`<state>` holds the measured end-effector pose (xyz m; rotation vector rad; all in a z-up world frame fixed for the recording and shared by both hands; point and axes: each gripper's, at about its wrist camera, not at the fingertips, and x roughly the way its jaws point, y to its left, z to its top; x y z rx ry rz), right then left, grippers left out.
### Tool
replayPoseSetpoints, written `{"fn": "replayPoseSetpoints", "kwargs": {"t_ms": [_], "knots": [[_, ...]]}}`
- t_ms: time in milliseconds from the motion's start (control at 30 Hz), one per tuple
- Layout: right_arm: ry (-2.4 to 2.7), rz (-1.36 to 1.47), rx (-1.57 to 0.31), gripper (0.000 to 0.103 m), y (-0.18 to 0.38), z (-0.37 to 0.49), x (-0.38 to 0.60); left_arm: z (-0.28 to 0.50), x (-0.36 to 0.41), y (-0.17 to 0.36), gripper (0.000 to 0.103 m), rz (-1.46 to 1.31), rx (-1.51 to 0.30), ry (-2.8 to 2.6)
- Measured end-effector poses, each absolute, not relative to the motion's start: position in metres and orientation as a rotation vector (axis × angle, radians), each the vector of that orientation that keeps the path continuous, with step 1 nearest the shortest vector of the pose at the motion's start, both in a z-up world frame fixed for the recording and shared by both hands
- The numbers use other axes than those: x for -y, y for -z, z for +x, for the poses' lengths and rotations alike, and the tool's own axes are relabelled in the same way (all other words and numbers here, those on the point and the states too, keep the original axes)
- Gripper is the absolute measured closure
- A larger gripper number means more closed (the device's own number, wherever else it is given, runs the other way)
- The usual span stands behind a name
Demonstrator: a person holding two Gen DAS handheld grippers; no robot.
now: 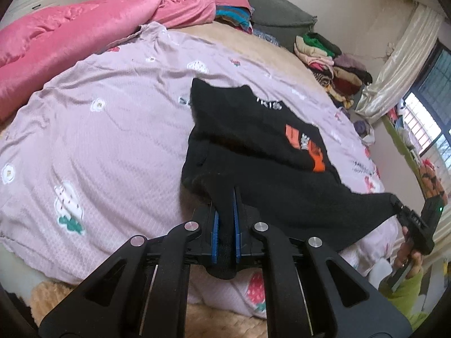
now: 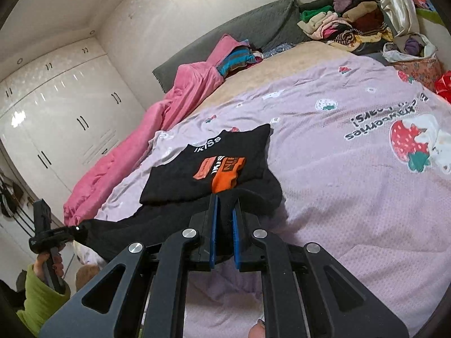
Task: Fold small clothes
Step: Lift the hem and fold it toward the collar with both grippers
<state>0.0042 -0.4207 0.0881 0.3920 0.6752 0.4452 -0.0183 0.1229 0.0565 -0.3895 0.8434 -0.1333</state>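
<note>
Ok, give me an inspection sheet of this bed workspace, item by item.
Surface: lilac strawberry-print sheet over the bed, wrinkled.
Job's things: black garment with orange patch, far part lying on the sheet, near edge lifted.
Clutter: pink blanket bunched along one side; pile of clothes at the head end.
Grippers: left gripper shut on the garment's edge; right gripper shut on another part of that edge.
Cables: nothing seen.
Surroundings: white wardrobe, grey headboard cushion, curtain beside a window.

The left gripper pinches the near edge of a black shirt on the lilac bedsheet; the right gripper pinches its corner.
</note>
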Motion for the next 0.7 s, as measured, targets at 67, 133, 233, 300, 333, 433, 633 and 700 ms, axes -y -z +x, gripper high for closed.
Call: {"fn": "replayPoseSetpoints", "kwargs": {"t_ms": [67, 133, 233, 300, 333, 433, 633, 700], "knots": [[-0.439, 0.390, -0.670, 0.095, -0.091, 0.007, 0.421, -0.015, -0.122, -0.059, 0.101, -0.389, -0.833, 0.128], [-0.432, 0.398, -0.661, 0.095, -0.094, 0.009, 0.423, -0.010, -0.119, -0.061, 0.101, -0.388, -0.830, 0.124], [-0.418, 0.398, -0.654, 0.095, -0.096, 0.014, 0.424, -0.006, -0.119, -0.062, 0.101, -0.388, -0.829, 0.119], [-0.416, 0.396, -0.652, 0.095, -0.097, 0.019, 0.423, -0.002, -0.120, -0.064, 0.101, -0.395, -0.820, 0.115], [-0.415, 0.394, -0.652, 0.095, -0.097, 0.022, 0.423, 0.000, -0.121, -0.065, 0.101, -0.401, -0.817, 0.113], [-0.416, 0.380, -0.646, 0.095, -0.102, 0.031, 0.419, 0.007, -0.122, -0.067, 0.101, -0.401, -0.812, 0.103], [-0.393, 0.392, -0.640, 0.095, -0.108, 0.052, 0.418, 0.022, -0.117, -0.079, 0.101, -0.360, -0.785, 0.082], [-0.389, 0.404, -0.640, 0.095, -0.109, 0.058, 0.419, 0.027, -0.116, -0.082, 0.101, -0.357, -0.778, 0.080]]}}
